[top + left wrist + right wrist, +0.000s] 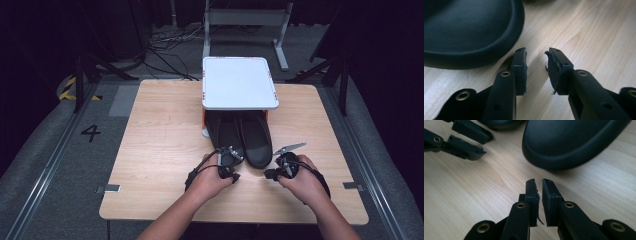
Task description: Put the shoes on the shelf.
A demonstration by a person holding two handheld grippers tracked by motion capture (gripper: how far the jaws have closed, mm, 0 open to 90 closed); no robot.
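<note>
Two black shoes lie side by side on the wooden table point(160, 140), the left shoe point(227, 132) and the right shoe point(256, 140), toes toward me and heels under a raised white tray point(239, 82). My left gripper point(235, 176) sits just in front of the left shoe's toe point(461, 30), open point(536, 53), with only bare wood between its jaws. My right gripper point(268, 174) rests low in front of the right shoe's toe point(574, 140); its jaws point(538, 181) are almost together with nothing in them. The left gripper point(485, 142) also appears in the right gripper view.
The white tray stands on short legs over the shoes' rear halves at the table's far middle. A metal frame point(245, 20) and cables point(170, 42) lie on the floor beyond. Bare wood stretches to both sides of the shoes.
</note>
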